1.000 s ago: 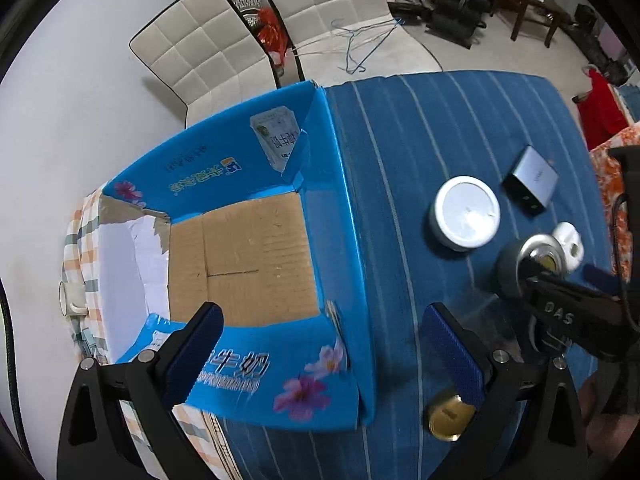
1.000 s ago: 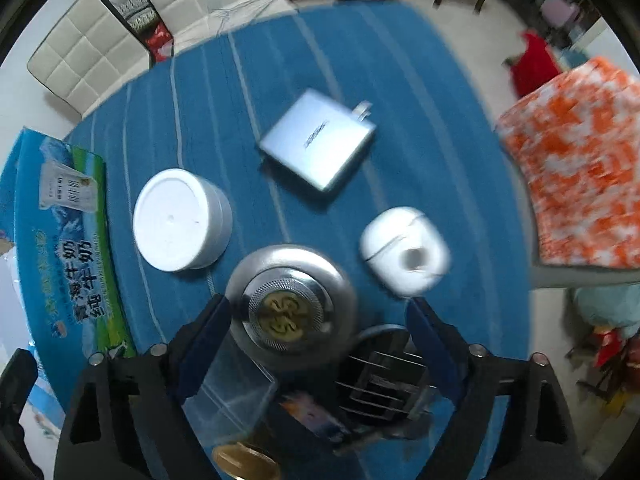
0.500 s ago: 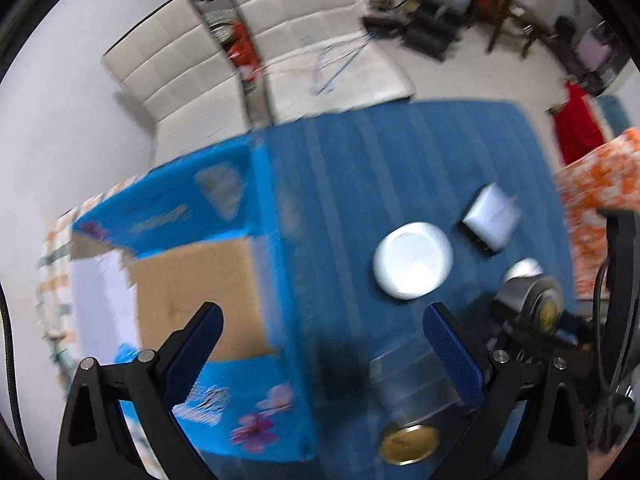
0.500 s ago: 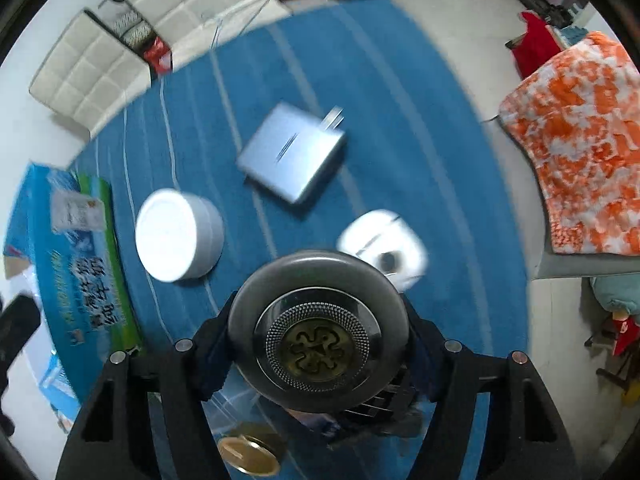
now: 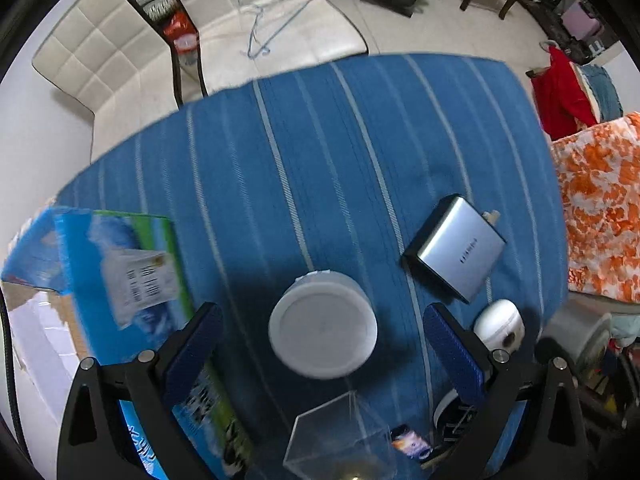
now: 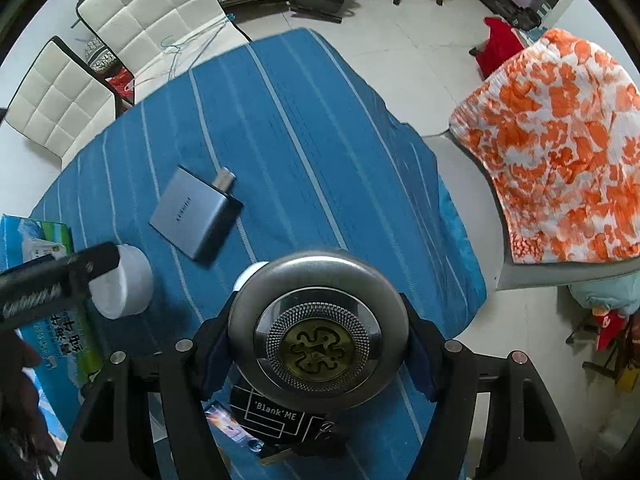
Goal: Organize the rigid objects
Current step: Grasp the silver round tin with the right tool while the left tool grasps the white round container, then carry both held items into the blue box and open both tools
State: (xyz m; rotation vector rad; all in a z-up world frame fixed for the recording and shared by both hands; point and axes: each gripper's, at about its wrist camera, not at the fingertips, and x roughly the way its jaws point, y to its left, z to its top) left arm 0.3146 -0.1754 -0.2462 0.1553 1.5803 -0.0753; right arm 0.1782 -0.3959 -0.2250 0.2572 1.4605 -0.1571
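Observation:
My right gripper is shut on a round silver tin with a gold emblem, held above the blue striped tablecloth. My left gripper is open, its fingers on either side of a white round jar that stands on the cloth. A silver charger lies to the right of the jar, and a small white case sits just outside the right finger. The blue cardboard box is at the left. From the right wrist view I see the jar, the charger and the box.
A clear plastic cube and a black card box lie near the front edge. White padded chairs stand beyond the table's far edge. An orange floral cloth covers something at the right. The left tool's arm crosses at the left.
My right gripper closed on the silver tin and lifted it off the cloth. My left gripper swung right, away from the box, and now frames the white jar.

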